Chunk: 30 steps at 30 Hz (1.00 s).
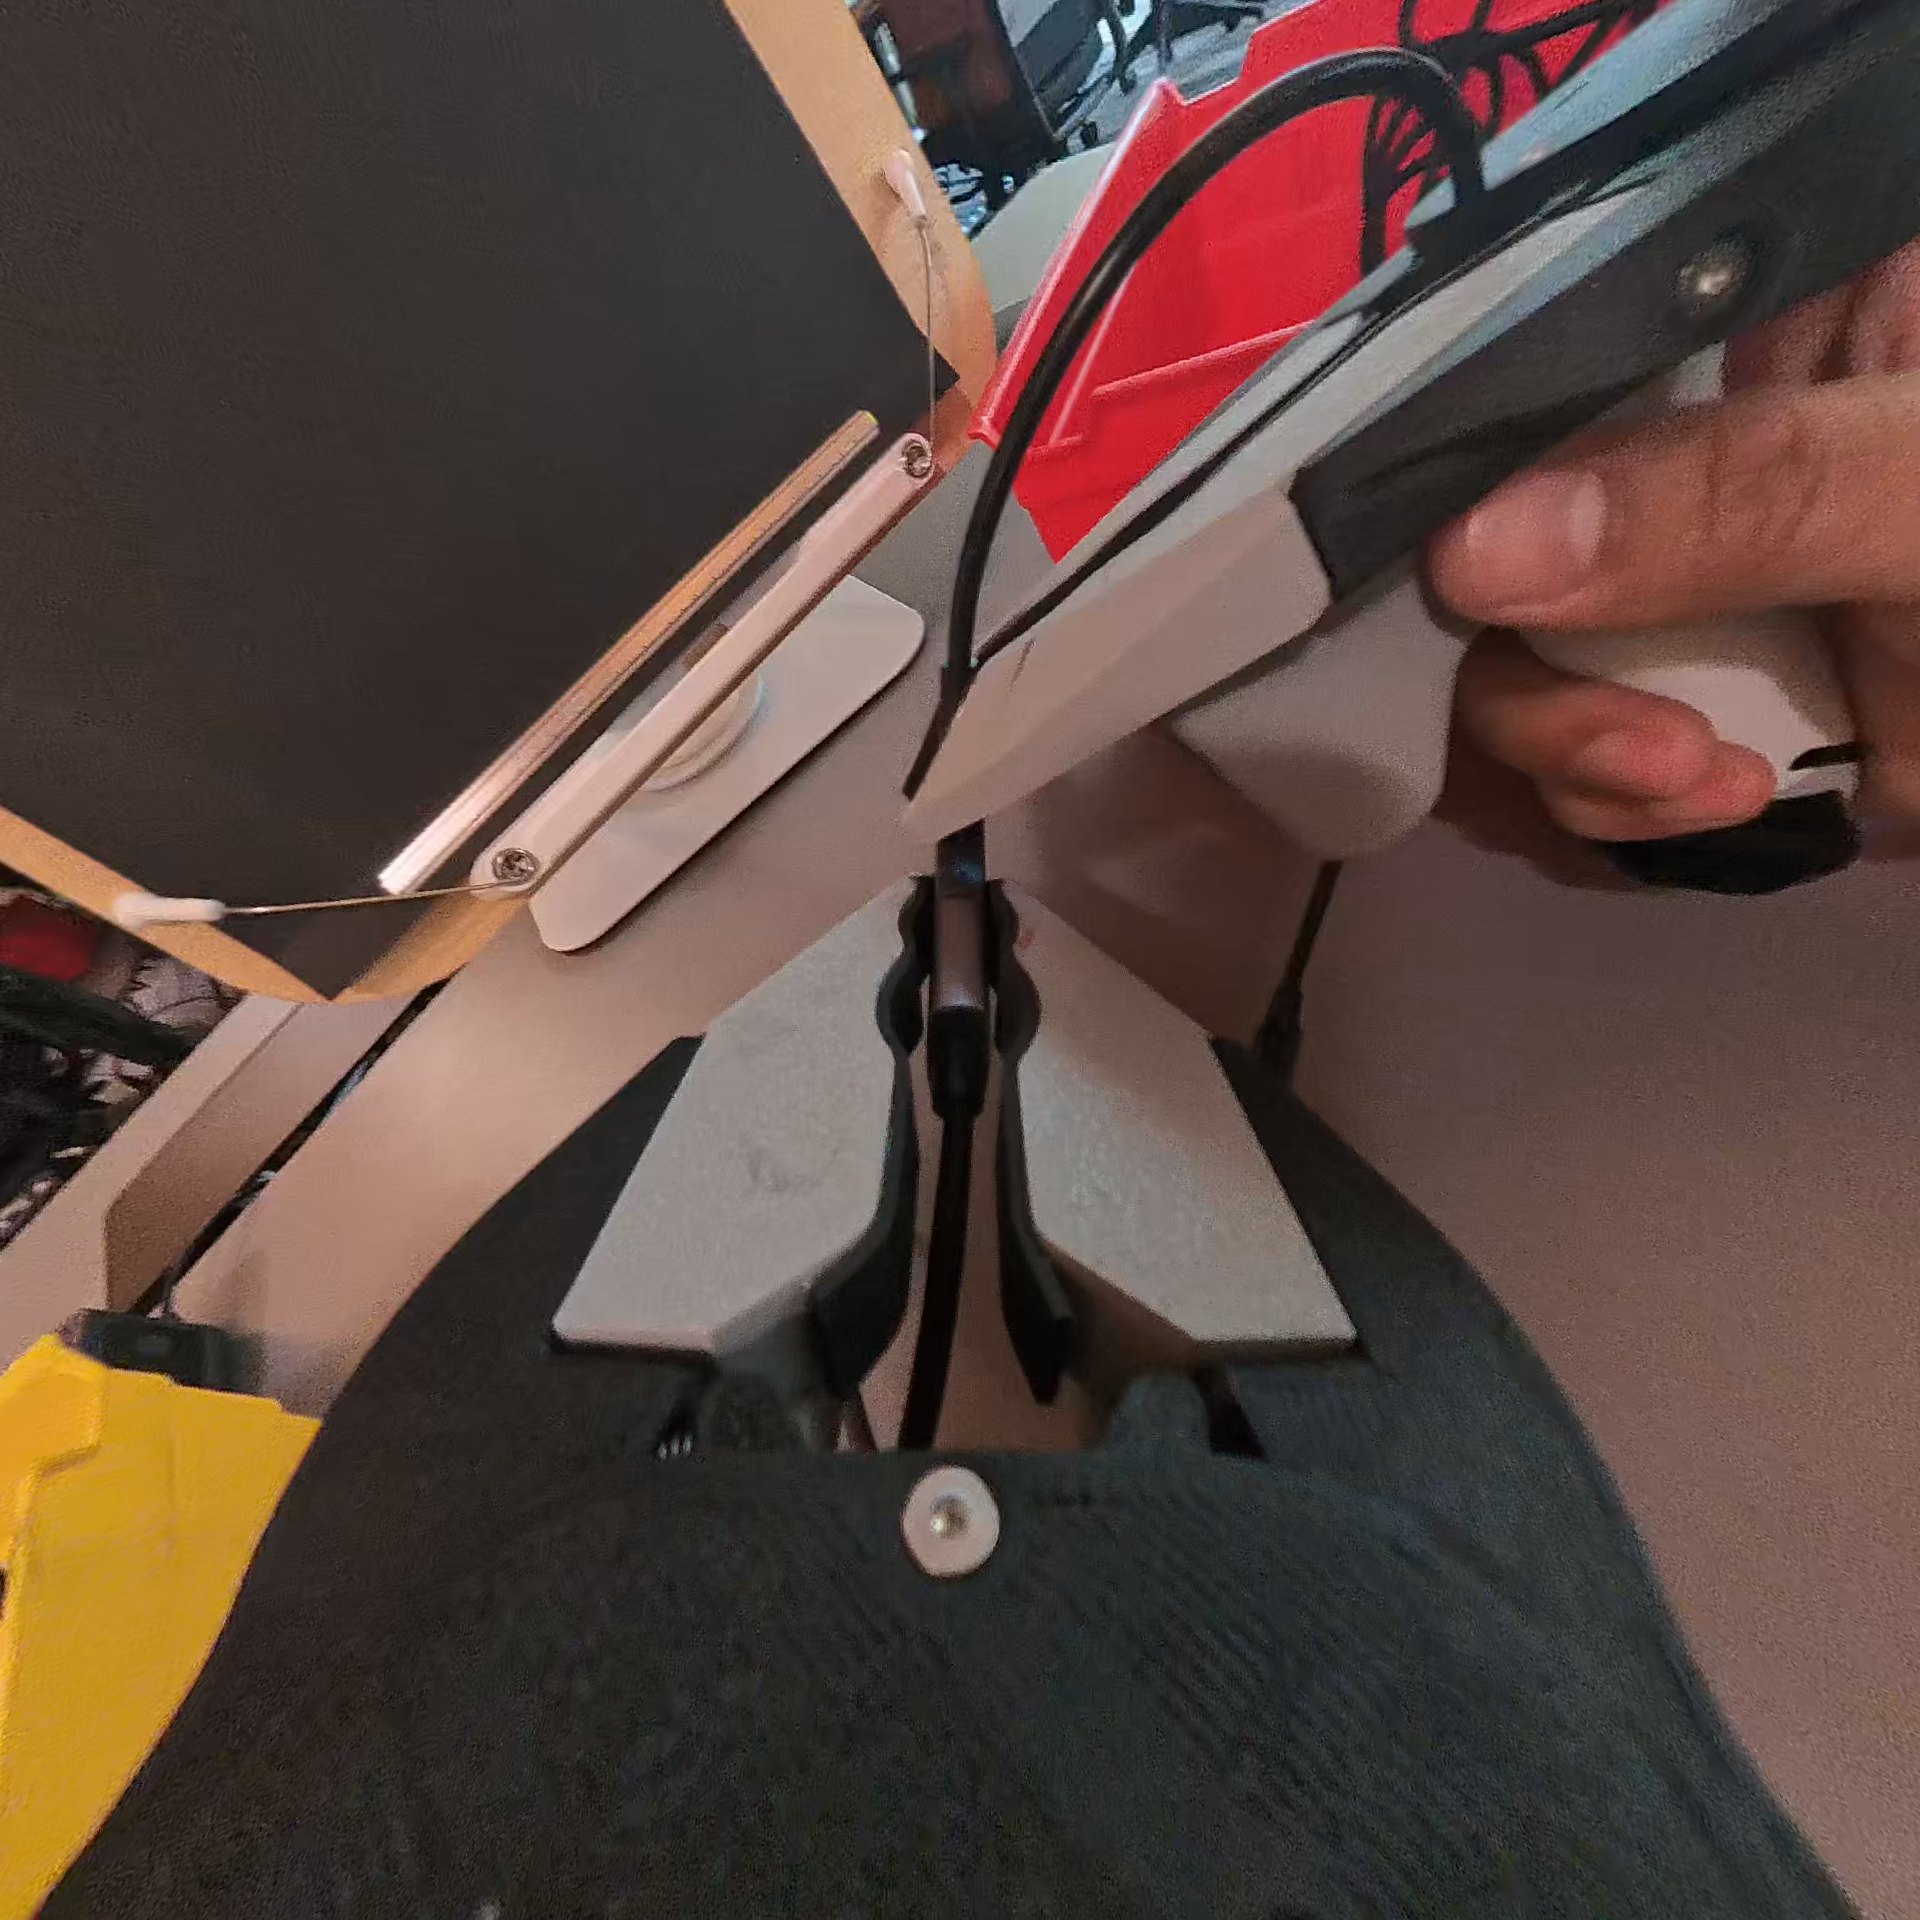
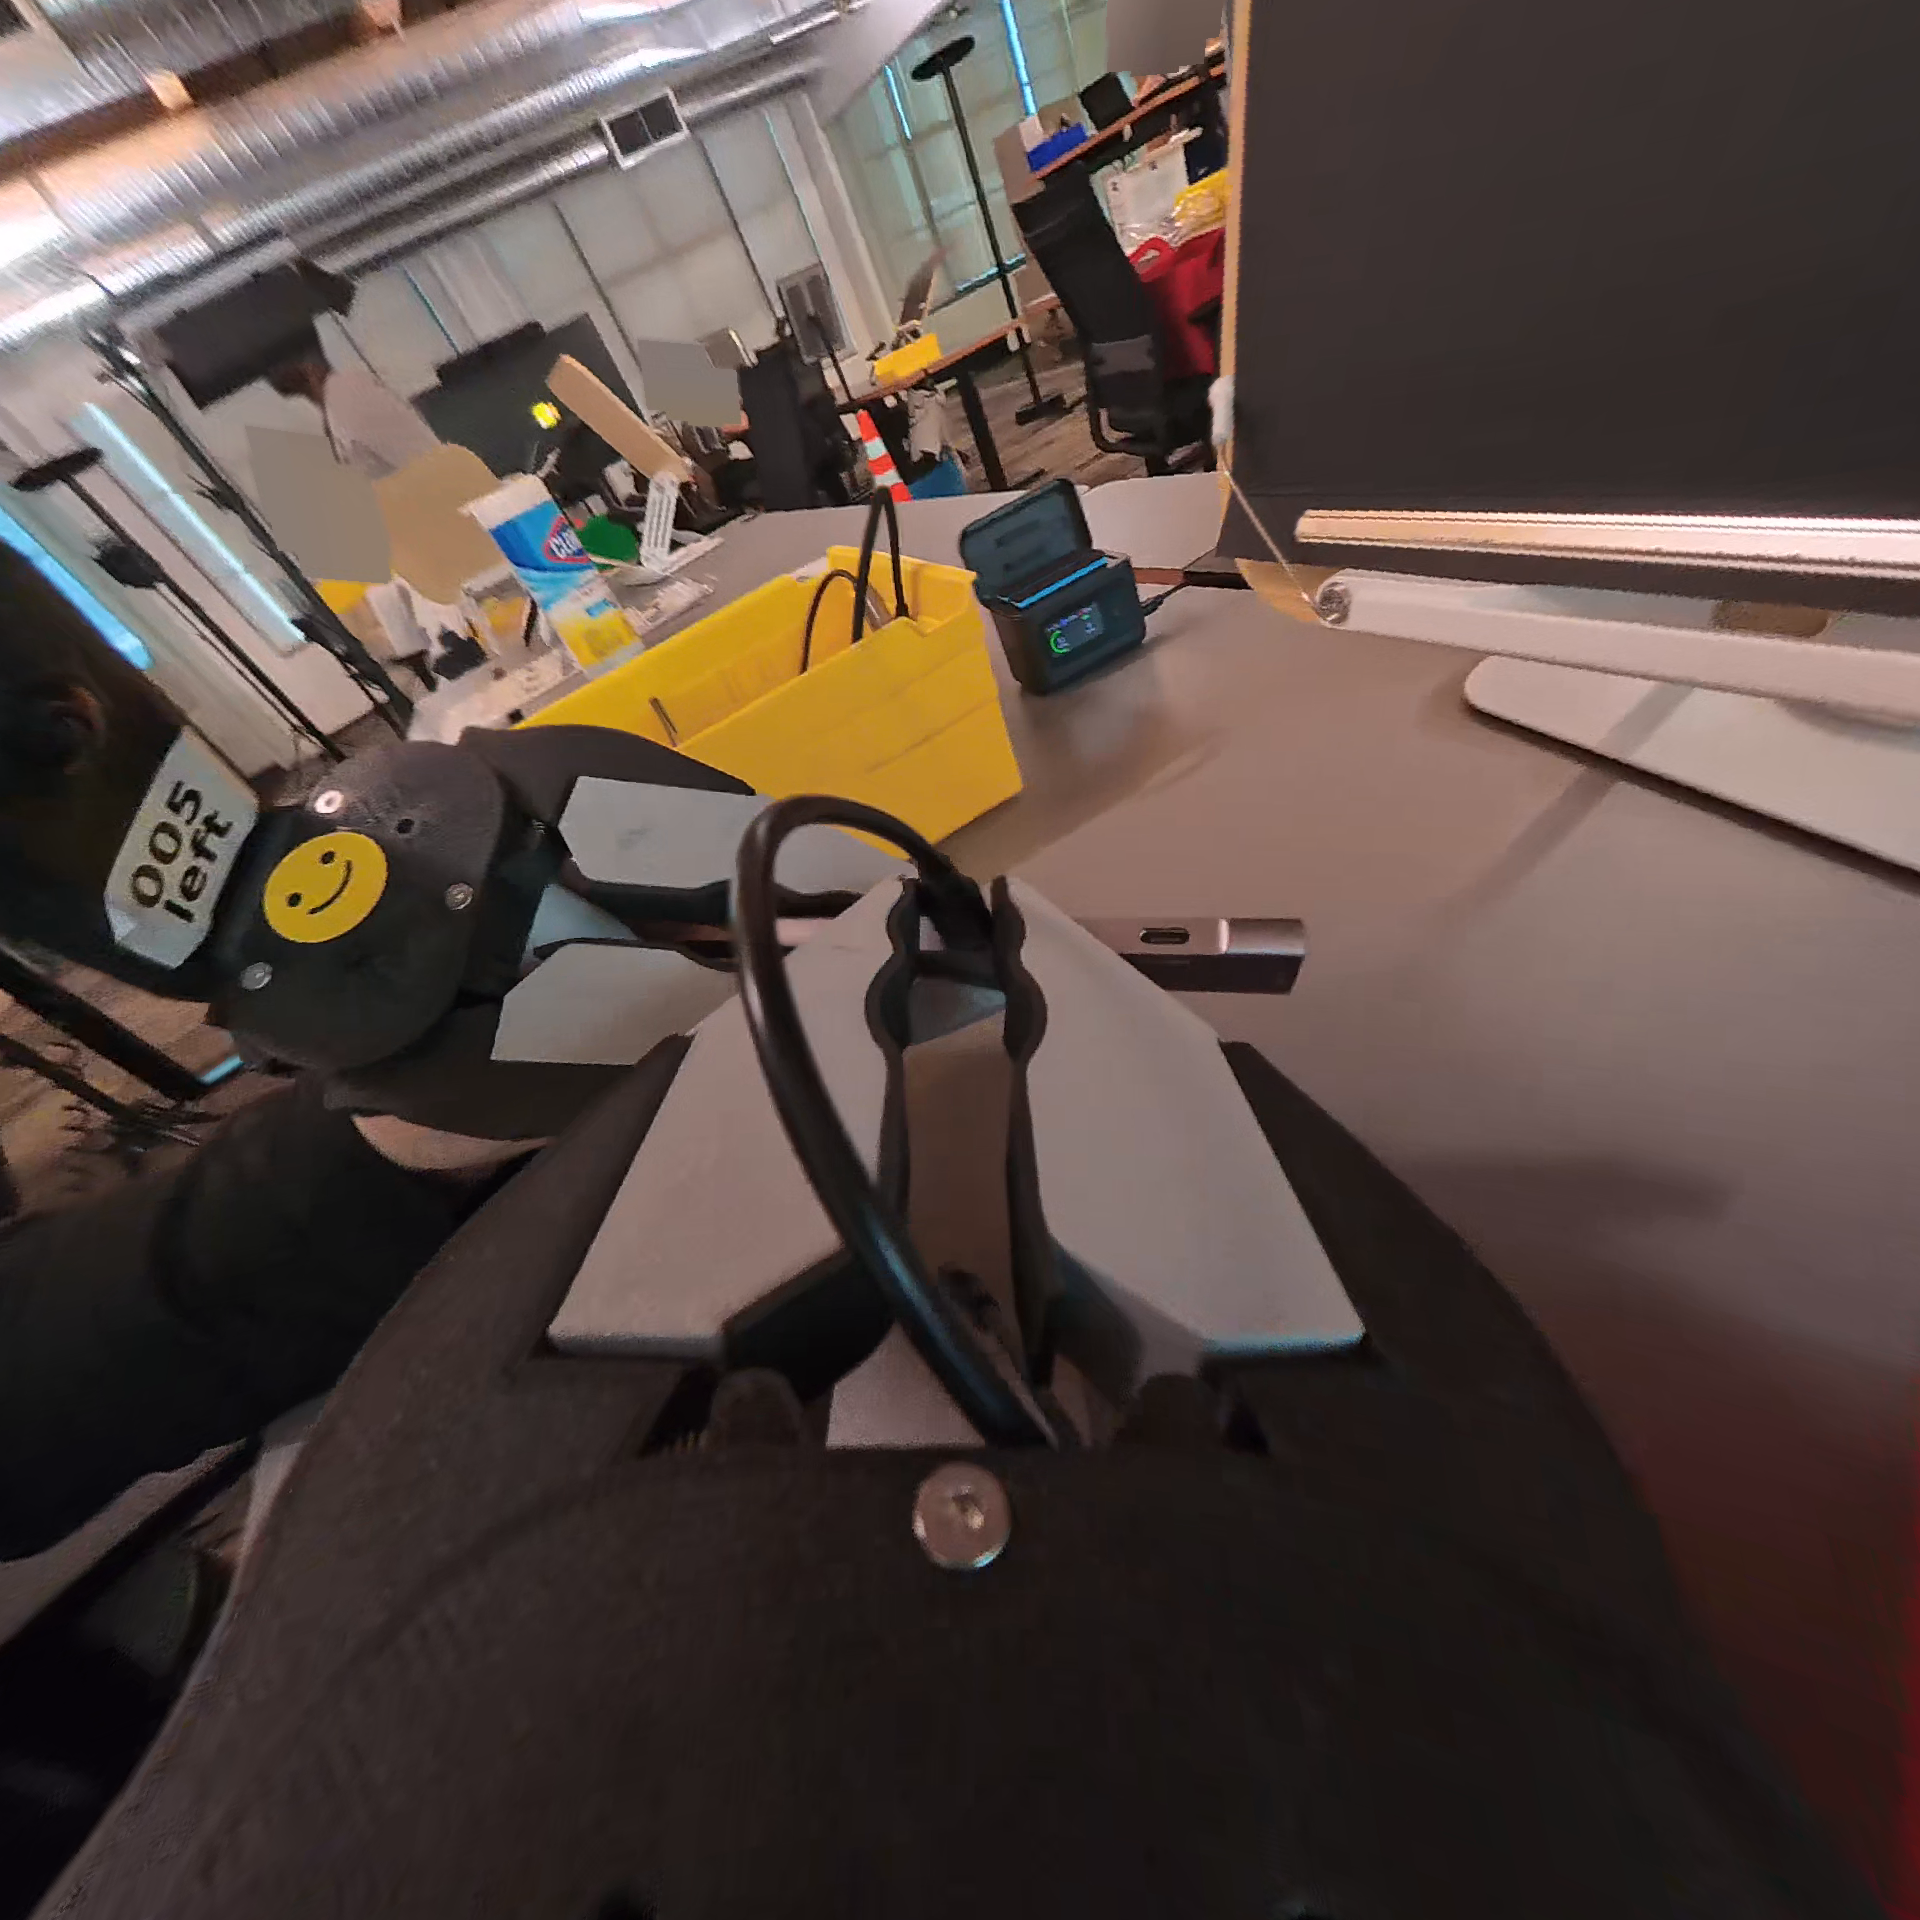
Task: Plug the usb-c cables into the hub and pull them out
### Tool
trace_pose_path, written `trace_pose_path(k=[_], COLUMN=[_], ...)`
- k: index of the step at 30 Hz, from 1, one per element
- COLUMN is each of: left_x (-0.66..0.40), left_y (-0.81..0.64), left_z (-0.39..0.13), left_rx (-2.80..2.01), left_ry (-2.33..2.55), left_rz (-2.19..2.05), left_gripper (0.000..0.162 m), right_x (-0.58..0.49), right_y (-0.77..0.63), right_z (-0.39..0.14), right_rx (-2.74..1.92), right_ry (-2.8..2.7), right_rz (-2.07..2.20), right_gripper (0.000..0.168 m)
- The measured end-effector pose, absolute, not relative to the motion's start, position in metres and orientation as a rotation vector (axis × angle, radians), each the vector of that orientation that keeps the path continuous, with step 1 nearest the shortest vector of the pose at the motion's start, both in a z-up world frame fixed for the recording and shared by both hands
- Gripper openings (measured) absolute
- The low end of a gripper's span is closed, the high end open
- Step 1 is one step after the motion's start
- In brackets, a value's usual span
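My left gripper (image 1: 956, 914) is shut on the slim grey hub (image 1: 956, 971), gripped near the end where its own black lead runs down between my fingers. My right gripper (image 1: 940, 769) comes in from the upper right, shut on a black usb-c cable (image 1: 1039, 384) that loops up behind it. In the right wrist view, the right gripper (image 2: 951, 904) pinches the cable's plug (image 2: 940, 894) against the hub (image 2: 1226, 940), which sticks out to the right with one empty port showing. Whether the plug is seated is hidden. The left gripper's fingers (image 2: 644, 842) reach in from the left.
A monitor (image 2: 1558, 260) on a white stand base (image 2: 1662, 748) stands just behind the hub on the grey table (image 2: 1351, 1143). A yellow bin (image 2: 831, 707) and a black charging case (image 2: 1060, 613) sit to the far left. A red bin (image 1: 1195, 312) is behind the right gripper. Only a small space, under 4 cm, lies between the two pairs of fingers.
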State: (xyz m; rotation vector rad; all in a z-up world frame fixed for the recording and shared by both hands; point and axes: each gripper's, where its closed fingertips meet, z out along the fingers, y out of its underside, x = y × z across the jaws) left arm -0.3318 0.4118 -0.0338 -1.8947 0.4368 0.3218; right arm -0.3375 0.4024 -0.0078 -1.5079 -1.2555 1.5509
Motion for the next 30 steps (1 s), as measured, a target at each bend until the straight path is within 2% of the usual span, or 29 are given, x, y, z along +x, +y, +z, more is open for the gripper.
trace_pose_path(k=[10, 18, 30], left_x=[-0.329, -0.326, -0.330], left_y=[0.412, 0.412, 0.416], left_z=[-0.039, -0.040, -0.049], left_rx=[-1.914, -1.922, -1.954], left_ry=[0.406, 0.390, 0.374], left_rz=[0.236, 0.194, 0.237], left_gripper=[0.007, 0.007, 0.007], right_x=[-0.338, -0.338, -0.336], right_y=[0.403, 0.405, 0.411], right_z=[-0.013, -0.017, -0.026], right_rx=[-1.531, -1.424, -1.490], right_ry=[-1.254, -1.322, -1.327], right_rz=[1.536, 1.236, 1.231], right_gripper=[0.011, 0.009, 0.009])
